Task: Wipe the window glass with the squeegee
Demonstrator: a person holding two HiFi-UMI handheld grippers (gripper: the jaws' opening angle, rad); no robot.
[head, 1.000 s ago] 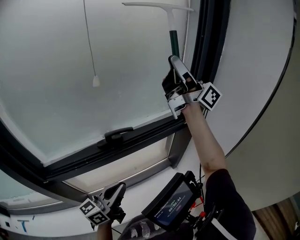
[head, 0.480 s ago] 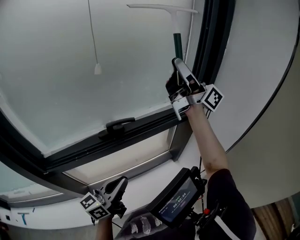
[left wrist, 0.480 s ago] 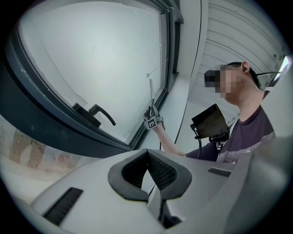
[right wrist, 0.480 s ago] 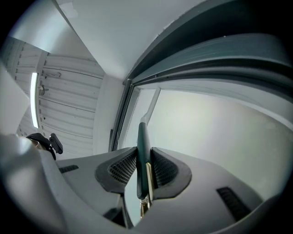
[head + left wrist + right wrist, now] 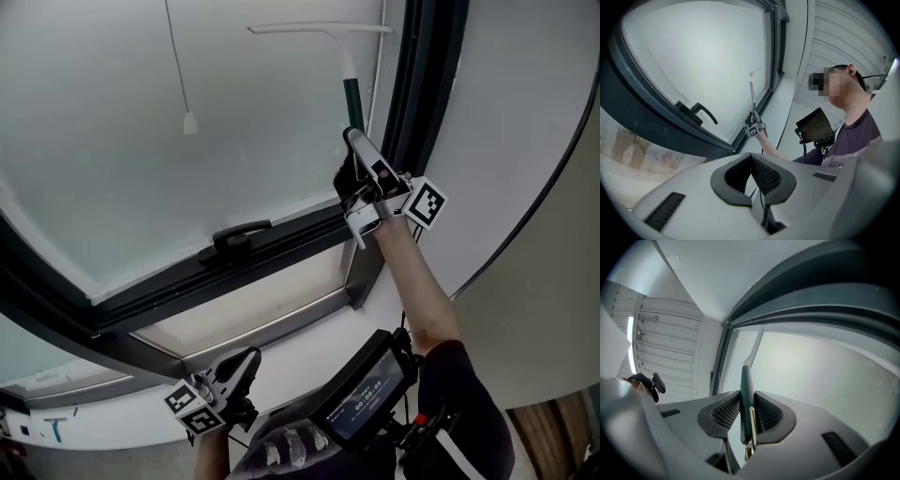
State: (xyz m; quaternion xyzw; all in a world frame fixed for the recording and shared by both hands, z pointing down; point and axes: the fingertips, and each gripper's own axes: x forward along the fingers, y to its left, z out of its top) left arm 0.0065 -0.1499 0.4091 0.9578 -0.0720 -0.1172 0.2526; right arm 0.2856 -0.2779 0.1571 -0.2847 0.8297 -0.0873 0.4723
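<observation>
We clamp right gripper (image 5: 362, 150) tight on squeegee (image 5: 349, 86) handle; blade lies crosswise against glass (image 5: 112, 187) at upper centre, handle running straight down into our jaws. Left gripper (image 5: 242, 364) closed, empty, lower left.

Nothing legible; writing on the screen (image 5: 362, 404) is blurred.

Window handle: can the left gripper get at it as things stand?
Probably yes. The left gripper is shut and empty, low by the sill, with nothing between it and the window handle. The right gripper, shut on the squeegee, is off to the right.
</observation>
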